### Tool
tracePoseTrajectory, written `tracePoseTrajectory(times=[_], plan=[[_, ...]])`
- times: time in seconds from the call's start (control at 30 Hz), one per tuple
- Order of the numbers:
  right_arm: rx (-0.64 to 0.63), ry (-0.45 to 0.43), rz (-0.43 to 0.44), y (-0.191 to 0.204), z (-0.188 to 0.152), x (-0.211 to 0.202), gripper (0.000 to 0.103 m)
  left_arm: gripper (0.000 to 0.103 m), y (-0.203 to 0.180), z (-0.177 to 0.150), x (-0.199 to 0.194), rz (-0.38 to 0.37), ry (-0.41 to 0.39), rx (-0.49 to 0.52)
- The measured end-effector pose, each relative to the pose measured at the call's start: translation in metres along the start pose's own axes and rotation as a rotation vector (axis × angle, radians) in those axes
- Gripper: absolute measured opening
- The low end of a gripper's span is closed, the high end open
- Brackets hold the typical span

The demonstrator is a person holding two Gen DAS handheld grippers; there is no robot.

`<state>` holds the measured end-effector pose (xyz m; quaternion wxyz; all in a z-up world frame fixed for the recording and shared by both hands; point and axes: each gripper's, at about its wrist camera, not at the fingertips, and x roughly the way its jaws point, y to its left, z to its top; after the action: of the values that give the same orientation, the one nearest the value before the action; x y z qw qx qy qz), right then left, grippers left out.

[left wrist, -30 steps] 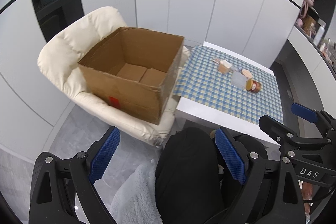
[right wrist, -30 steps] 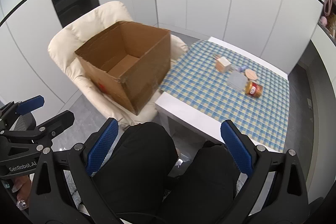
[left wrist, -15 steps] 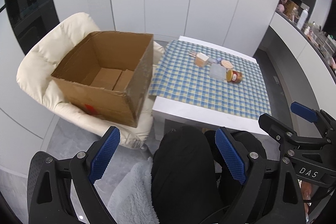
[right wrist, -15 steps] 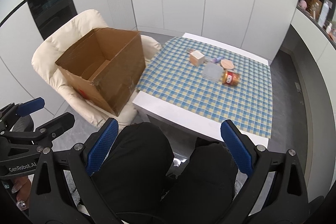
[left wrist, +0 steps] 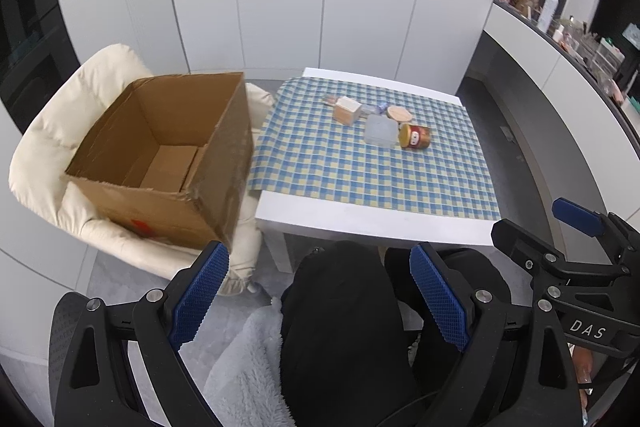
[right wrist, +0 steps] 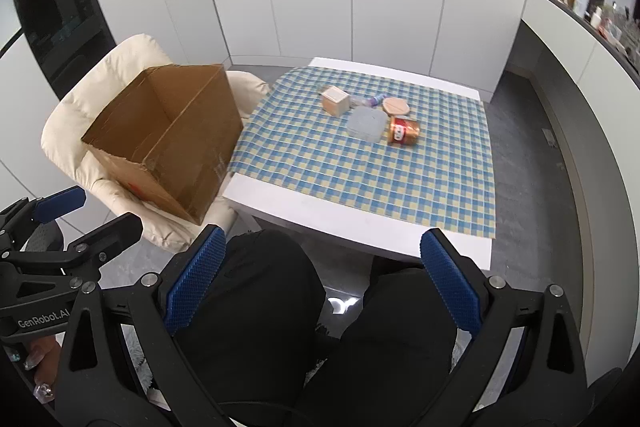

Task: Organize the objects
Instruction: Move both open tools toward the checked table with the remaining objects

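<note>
On the left tool (right wrist: 38, 319), "GenRobot.AI" lettering

White table (left wrist: 360, 223) carries checked cloth (left wrist: 360, 163).

Bare checked cloth (left wrist: 360, 171) before jar (left wrist: 416, 136)
</note>
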<state>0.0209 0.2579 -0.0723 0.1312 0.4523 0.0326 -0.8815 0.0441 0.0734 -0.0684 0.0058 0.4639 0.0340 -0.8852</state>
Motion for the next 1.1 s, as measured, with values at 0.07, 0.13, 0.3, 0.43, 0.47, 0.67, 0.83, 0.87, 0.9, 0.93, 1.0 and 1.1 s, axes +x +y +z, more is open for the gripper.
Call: tracePoseTrajectory(times=[0.07, 0.13, 0.3, 0.43, 0.47, 0.67, 0.83, 0.87, 0.9, 0.93, 1.0, 1.1], plan=[[0.012, 0.000, -0.007, -0.007, -0.002, -0.001, 0.100, 0.093, -0.007, 0.001, 0.002, -0.006, 0.004, 0.013], [0.027, -0.001, -0.017, -0.015, -0.004, -0.002, 0.100, 0.093, -0.015, 0.002, 0.005, -0.006, 0.009, 0.029], [0.071, 0.003, -0.035, -0.036, -0.011, -0.006, 0.100, 0.093, -0.033, 0.006, 0.008, -0.016, 0.013, 0.067], [0.109, 0.005, -0.051, -0.052, -0.014, -0.007, 0.100, 0.093, -0.045, 0.008, 0.011, -0.028, 0.015, 0.090], [0.116, 0.005, -0.053, -0.055, -0.014, -0.008, 0.100, 0.093, -0.047, 0.009, 0.012, -0.030, 0.015, 0.094], [0.146, -0.003, -0.054, -0.074, -0.015, -0.005, 0.100, 0.093, -0.061, 0.012, 0.020, -0.041, 0.022, 0.120], [0.153, 0.006, -0.064, -0.082, -0.013, 0.004, 0.100, 0.093, -0.063, 0.016, 0.025, -0.051, 0.003, 0.115], [0.154, 0.008, -0.066, -0.084, -0.013, 0.007, 0.100, 0.093, -0.063, 0.017, 0.026, -0.048, -0.001, 0.116], [0.155, 0.011, -0.068, -0.086, -0.012, 0.010, 0.100, 0.093, -0.064, 0.018, 0.028, -0.040, -0.006, 0.118], [0.156, 0.016, -0.068, -0.088, -0.011, 0.013, 0.100, 0.093, -0.064, 0.020, 0.030, -0.036, -0.008, 0.118], [0.159, 0.025, -0.067, -0.092, -0.010, 0.019, 0.100, 0.093, -0.065, 0.024, 0.035, -0.032, -0.006, 0.116], [0.159, 0.037, -0.068, -0.096, -0.008, 0.029, 0.100, 0.093, -0.064, 0.031, 0.046, -0.036, 0.007, 0.105]])
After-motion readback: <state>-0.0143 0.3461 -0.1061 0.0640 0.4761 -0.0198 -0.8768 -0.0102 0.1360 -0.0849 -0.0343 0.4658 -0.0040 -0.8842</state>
